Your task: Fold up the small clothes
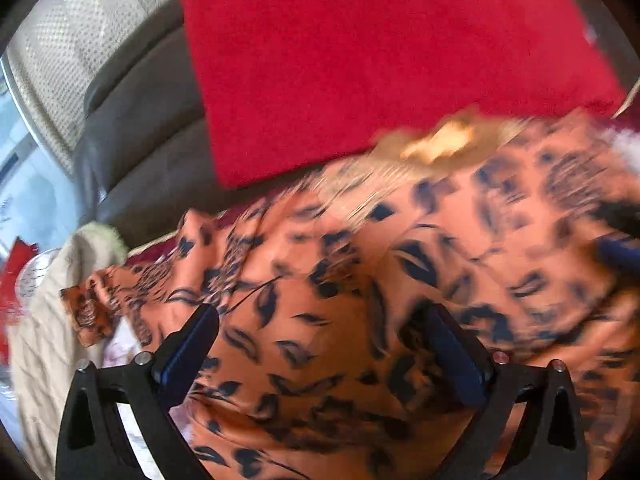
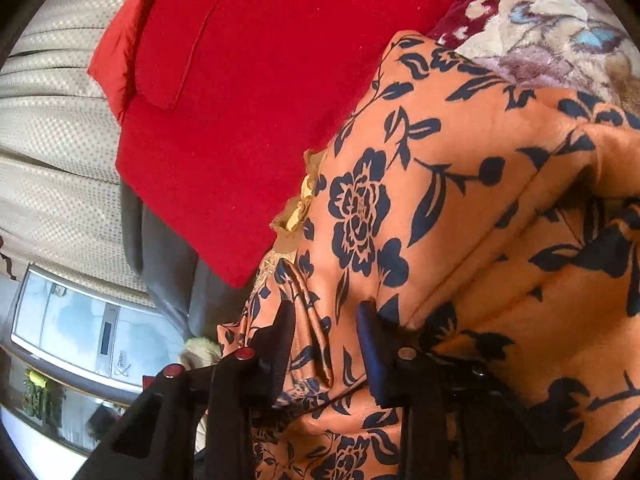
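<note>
From the left wrist I see my left gripper (image 1: 316, 320) with its fingers (image 1: 192, 344) standing wide apart over the orange satin garment printed with dark blue flowers (image 1: 320, 280), clamped on nothing. The view is smeared, so I cannot tell whether the tips touch the cloth. Left of the garment lies a cream quilted cloth (image 1: 48, 300), and behind it a flat red plush cushion (image 1: 360, 60) leans toward a grey leather sofa back (image 1: 132, 128) and a pale dotted curtain (image 1: 80, 40).

The right wrist view is sharp. My right gripper (image 2: 326, 320) has its fingers (image 2: 372, 344) drawn in close around a gathered ridge of the garment (image 2: 400, 200), which runs up between them. Whether the pads really press on it, I cannot tell. The garment sprawls rumpled across the bed, over a plush floral blanket in cream, mauve and maroon (image 2: 540, 20), with gold trim (image 2: 300, 200) at its edge beside the cushion.

I judge the fabric light, limp and slippery. It will slide out of a shallow pinch, so I would grip a hem or seam.
</note>
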Tool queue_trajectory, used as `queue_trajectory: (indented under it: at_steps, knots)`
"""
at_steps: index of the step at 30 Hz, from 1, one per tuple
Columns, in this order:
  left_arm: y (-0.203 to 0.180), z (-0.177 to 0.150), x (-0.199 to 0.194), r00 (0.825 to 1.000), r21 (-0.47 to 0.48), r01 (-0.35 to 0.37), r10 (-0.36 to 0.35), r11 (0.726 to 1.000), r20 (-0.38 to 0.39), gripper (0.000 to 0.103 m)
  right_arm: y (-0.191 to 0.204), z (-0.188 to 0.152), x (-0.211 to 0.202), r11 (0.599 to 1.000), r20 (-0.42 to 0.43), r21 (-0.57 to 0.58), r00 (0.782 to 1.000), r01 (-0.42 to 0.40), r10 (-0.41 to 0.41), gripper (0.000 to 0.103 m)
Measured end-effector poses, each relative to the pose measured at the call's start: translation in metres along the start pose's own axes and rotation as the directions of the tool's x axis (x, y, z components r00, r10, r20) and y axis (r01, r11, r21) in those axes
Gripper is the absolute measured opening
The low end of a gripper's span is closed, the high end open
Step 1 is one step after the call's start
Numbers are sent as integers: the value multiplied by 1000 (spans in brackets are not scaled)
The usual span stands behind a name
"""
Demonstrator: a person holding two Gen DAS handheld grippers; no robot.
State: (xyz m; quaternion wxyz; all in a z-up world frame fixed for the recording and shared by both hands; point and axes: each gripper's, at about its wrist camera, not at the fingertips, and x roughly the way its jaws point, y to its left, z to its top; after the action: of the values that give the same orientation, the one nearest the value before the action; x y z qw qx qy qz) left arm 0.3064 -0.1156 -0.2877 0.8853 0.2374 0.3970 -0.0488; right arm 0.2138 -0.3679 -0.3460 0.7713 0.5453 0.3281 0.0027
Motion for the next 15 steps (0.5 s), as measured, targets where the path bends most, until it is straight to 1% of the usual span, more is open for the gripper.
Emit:
queue_trajectory:
  at_steps: [1,2,3,4,5,6,7,9,11,12,14,15]
  knots:
    - [13,0,4,1000,-31,-6,5,1000,-25,95,4,-2,5,1000,-3,-21,1000,10,-10,34]
    - [24,0,3,1000,-60,-1,-1,998,-31,95,8,-1,3,999,-5,-42,1000,18,-18,34]
    - [42,-1,-2,1000,-105,1,-3,995,-19,95,18,-3,9,998,-9,-68,1000,20,-20,37]
    - [61,-2,-10,1000,-134,-6,7,991,6,95,22,0,8,997,-21,-82,1000,4,-6,38]
    - [72,-4,-14,1000,-144,-17,19,989,17,95,26,-1,13,996,-35,-88,999,-22,19,38]
    - [93,-9,-20,999,-156,-38,42,987,22,95,33,-2,21,995,-47,-93,998,-47,43,38]
    - [110,-14,-25,999,-169,-43,47,985,18,95,40,-3,28,993,-62,-102,997,-58,52,38]
    - [139,-26,-29,999,-205,-40,39,978,-9,95,56,-1,40,991,-99,-124,994,-46,33,38]
    - [175,-41,-29,998,-246,-55,43,968,-56,95,67,-2,61,993,-126,-118,992,12,-27,38]
    - [188,-48,-29,997,-263,-60,42,963,-71,95,73,-3,76,994,-152,-105,987,30,-46,38]
    - [217,-61,-28,994,-301,-73,46,951,-97,95,84,-9,102,996,-213,-82,976,32,-49,38]
    - [233,-68,-29,993,-322,-88,56,943,-107,95,96,-15,114,997,-250,-80,968,15,-34,38]
